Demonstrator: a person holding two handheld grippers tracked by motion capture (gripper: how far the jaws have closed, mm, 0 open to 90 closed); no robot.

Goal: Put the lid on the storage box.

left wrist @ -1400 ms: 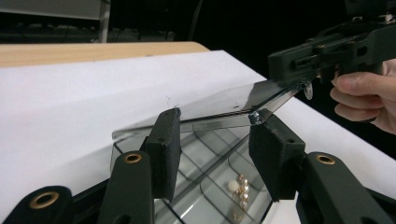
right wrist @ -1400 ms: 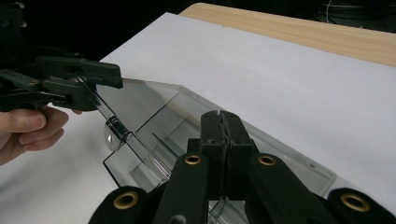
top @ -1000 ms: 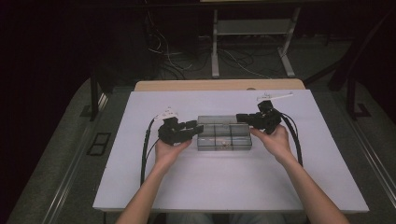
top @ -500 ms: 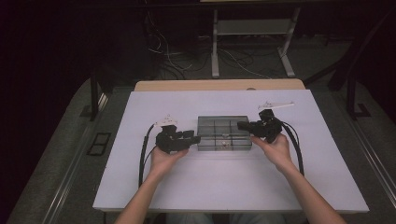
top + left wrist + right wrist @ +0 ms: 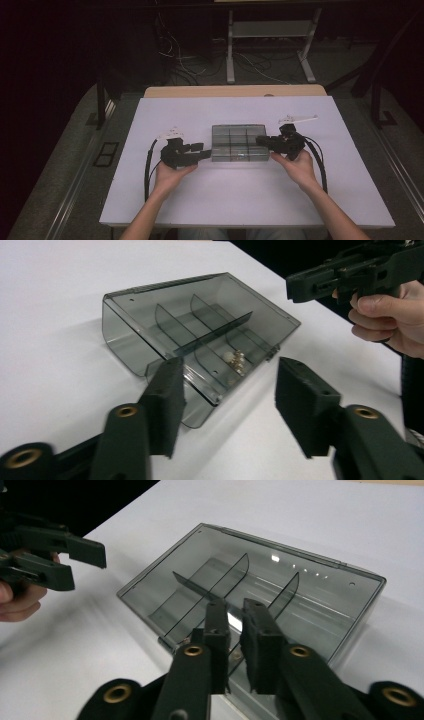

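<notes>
A smoky clear plastic compartment box [image 5: 237, 143] lies flat on the white table top [image 5: 240, 200], between both hands. Thin dividers split it, and a few small pale metal parts [image 5: 235, 360] sit in one cell. My left gripper [image 5: 202, 150] is just off the box's left end, open wide, with nothing between its jaws [image 5: 230, 407]. My right gripper [image 5: 262, 141] hovers at the box's right end. Its jaws are nearly together with only a slit between them [image 5: 236, 645], over the box's near edge [image 5: 260, 595]. They hold nothing that I can see.
A tan board edge [image 5: 235, 91] runs behind the white top. Beyond it are a metal stand [image 5: 270, 45] and loose cables [image 5: 175, 55] on the dark floor. Black cables [image 5: 149, 165] trail from both grippers along the table.
Both hands have drawn a little toward the near side of the table. The box has stayed where it was.
</notes>
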